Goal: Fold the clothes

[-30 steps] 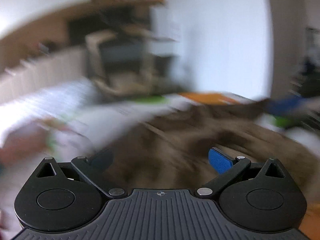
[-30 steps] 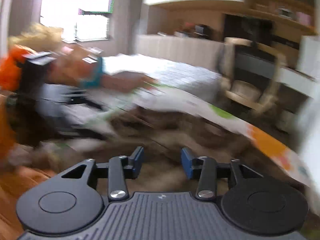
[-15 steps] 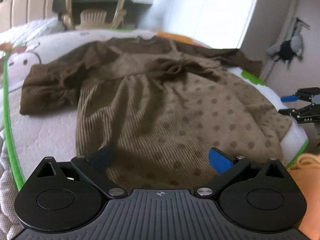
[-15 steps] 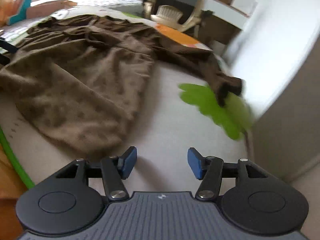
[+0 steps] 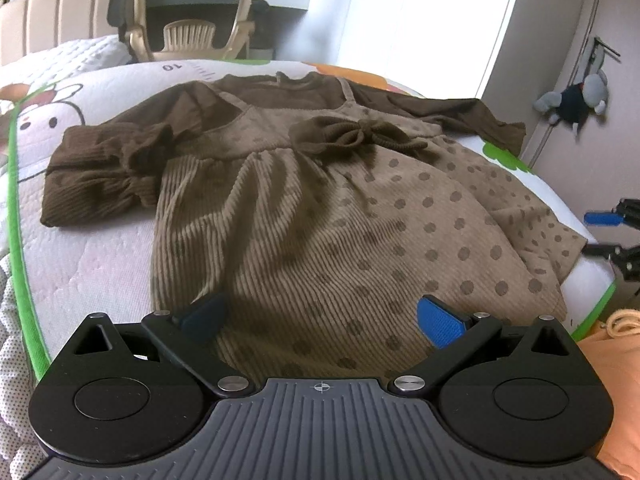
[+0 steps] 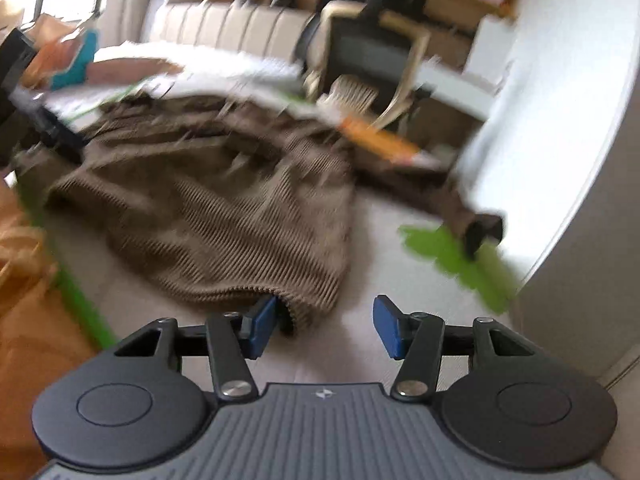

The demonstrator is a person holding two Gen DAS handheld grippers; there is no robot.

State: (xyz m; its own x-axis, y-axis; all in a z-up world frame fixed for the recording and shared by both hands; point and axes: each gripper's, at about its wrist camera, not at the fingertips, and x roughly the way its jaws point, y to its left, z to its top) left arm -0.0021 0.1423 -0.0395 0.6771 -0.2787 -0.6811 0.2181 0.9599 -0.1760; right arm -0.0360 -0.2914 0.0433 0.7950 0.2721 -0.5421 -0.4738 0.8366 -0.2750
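Across the bed [image 5: 92,264] lies the dress [image 5: 320,216], its bow [image 5: 344,136] sharp only in the left view. Left gripper [image 5: 320,316] gapes above the hem; right gripper [image 6: 324,326], spread, sits at a blurred corner.

The dress [image 5: 320,208] in front of me lies flat and face up on the mat [image 5: 92,256], unfolded. It is tan ribbed fabric with brown dots, dark brown sleeves spread to each side, and a bow [image 5: 352,136] at the chest.
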